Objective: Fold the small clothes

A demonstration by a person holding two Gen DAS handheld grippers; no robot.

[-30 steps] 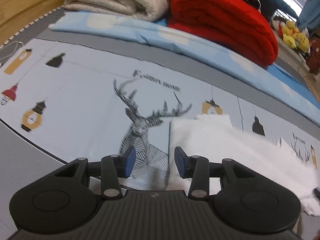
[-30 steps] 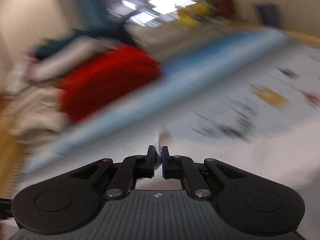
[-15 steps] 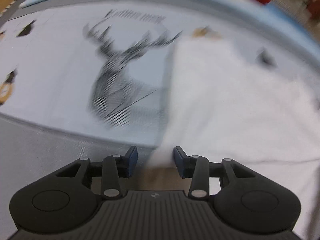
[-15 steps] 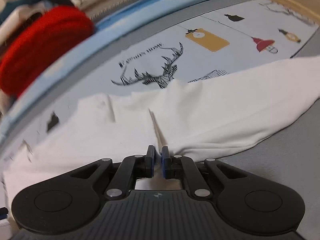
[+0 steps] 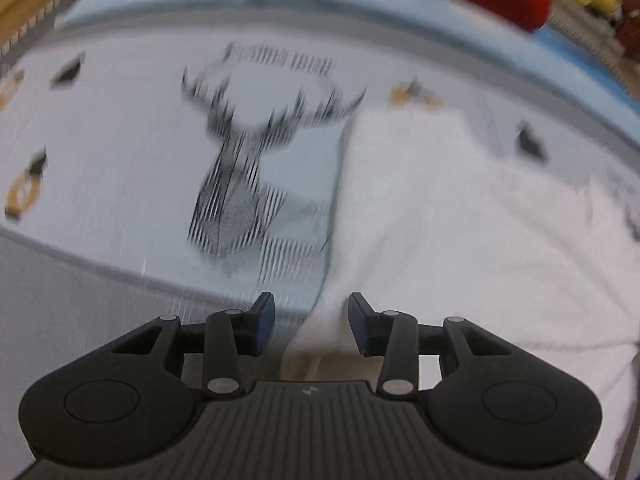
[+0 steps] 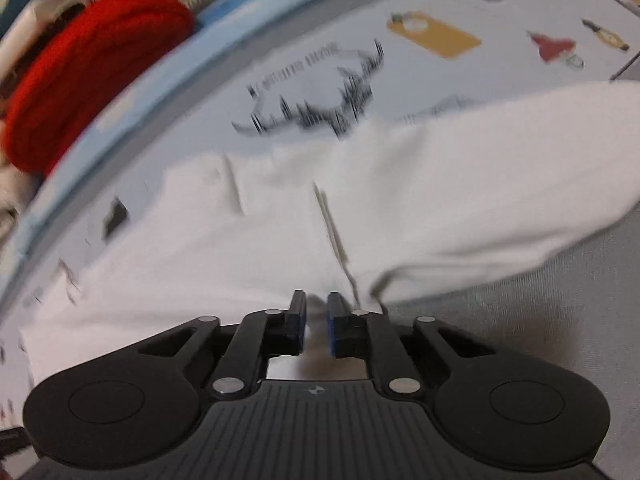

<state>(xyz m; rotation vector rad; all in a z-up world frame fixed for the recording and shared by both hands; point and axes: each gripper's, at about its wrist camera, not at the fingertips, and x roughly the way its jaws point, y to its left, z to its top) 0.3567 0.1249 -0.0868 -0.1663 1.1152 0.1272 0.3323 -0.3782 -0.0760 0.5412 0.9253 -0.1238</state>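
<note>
Right gripper (image 6: 316, 320) jaws opening, white garment (image 6: 400, 200) edge between; red blanket (image 6: 80, 68) far left.

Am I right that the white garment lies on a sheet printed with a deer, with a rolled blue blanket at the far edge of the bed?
Not quite: the rolled blanket is red, not blue, as the right wrist view shows. The rest holds: the white garment lies on the sheet printed with a deer.
</note>
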